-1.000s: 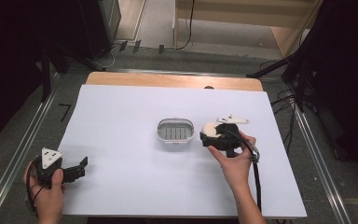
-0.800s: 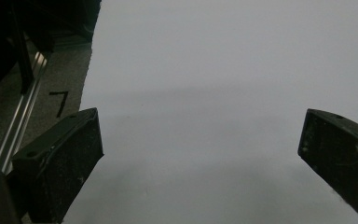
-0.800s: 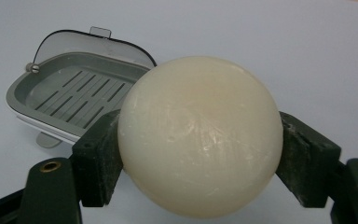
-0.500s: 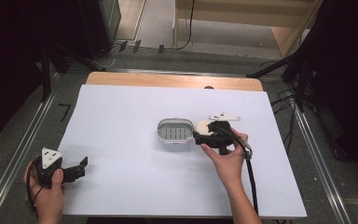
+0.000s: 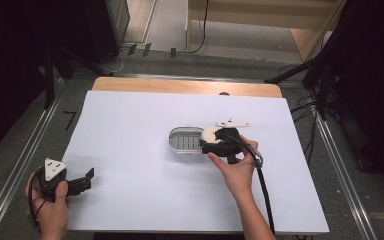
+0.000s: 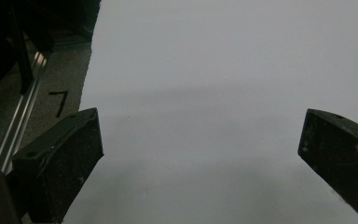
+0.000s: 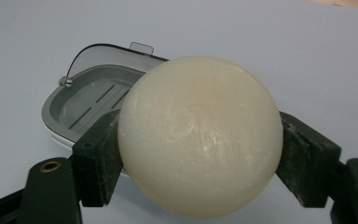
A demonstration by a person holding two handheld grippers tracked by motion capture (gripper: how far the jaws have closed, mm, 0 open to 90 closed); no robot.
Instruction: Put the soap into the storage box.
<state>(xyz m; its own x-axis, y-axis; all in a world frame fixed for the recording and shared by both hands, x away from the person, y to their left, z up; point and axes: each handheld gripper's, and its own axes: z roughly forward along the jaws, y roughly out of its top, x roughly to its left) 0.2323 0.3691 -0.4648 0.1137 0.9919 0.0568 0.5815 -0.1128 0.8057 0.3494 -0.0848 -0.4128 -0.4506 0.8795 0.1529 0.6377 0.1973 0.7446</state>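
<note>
A round cream-white soap bar (image 7: 200,135) sits between the black jaws of my right gripper (image 7: 200,154), which is shut on it. In the high view the soap bar (image 5: 209,134) hangs at the right rim of a grey oval soap dish (image 5: 185,140) in the middle of the white table, and my right gripper (image 5: 214,140) is held by a hand coming from the lower right. The dish (image 7: 84,100) lies open just behind the soap, with a slotted grey inside. My left gripper (image 5: 82,181) rests near the table's front left corner, open, nothing between its jaws (image 6: 200,154).
The white table sheet (image 5: 130,120) has a wooden strip (image 5: 180,86) along its far edge. Metal rails (image 5: 20,165) run along both sides. A black cable (image 5: 262,185) trails from the right gripper toward the front edge.
My right gripper has carried the soap bar leftward, from beside the dish to its right rim. The left gripper has stayed where it was.
</note>
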